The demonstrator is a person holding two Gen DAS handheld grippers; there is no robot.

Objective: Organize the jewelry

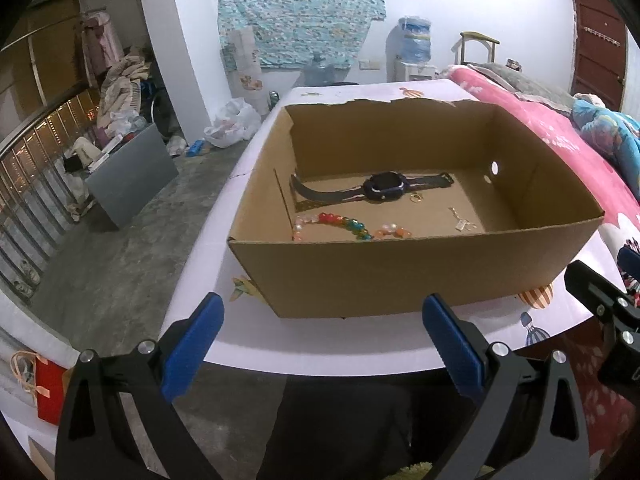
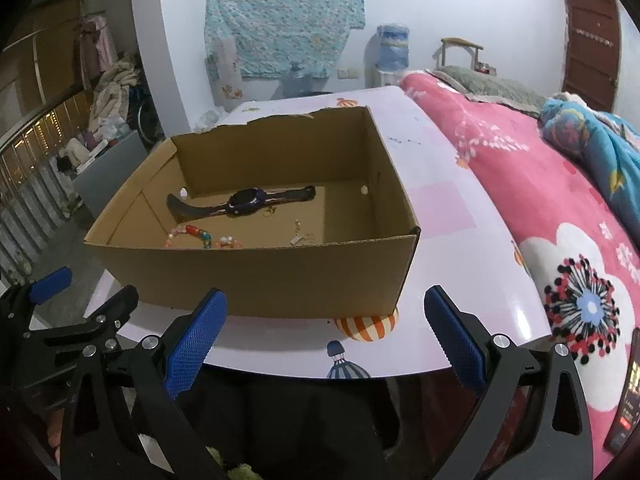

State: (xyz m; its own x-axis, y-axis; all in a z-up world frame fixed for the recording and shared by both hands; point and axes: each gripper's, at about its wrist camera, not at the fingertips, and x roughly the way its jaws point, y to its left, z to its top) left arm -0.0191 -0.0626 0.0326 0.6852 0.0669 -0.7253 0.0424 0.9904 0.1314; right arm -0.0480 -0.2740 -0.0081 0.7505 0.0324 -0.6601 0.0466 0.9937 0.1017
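Observation:
An open cardboard box (image 1: 400,276) (image 2: 256,280) stands on a white patterned table (image 1: 320,348) (image 2: 460,280). On its floor lie a dark smartwatch (image 1: 384,188) (image 2: 244,200), a coloured bead bracelet (image 1: 340,222) (image 2: 196,234), a small gold ring (image 1: 416,199) (image 2: 271,211) and a thin gold chain piece (image 1: 460,222) (image 2: 298,236). My left gripper (image 1: 322,312) is open and empty, held back from the box's near wall. My right gripper (image 2: 326,308) is open and empty too, just short of the table's front edge. The left gripper's tool (image 2: 52,308) shows at lower left in the right wrist view.
A pink flowered blanket (image 2: 560,220) (image 1: 560,140) covers a bed right of the table. A concrete floor with a grey panel (image 1: 128,176), bags and a clothes pile lies to the left. A water dispenser (image 1: 414,52) and a brown door (image 2: 592,48) stand at the far wall.

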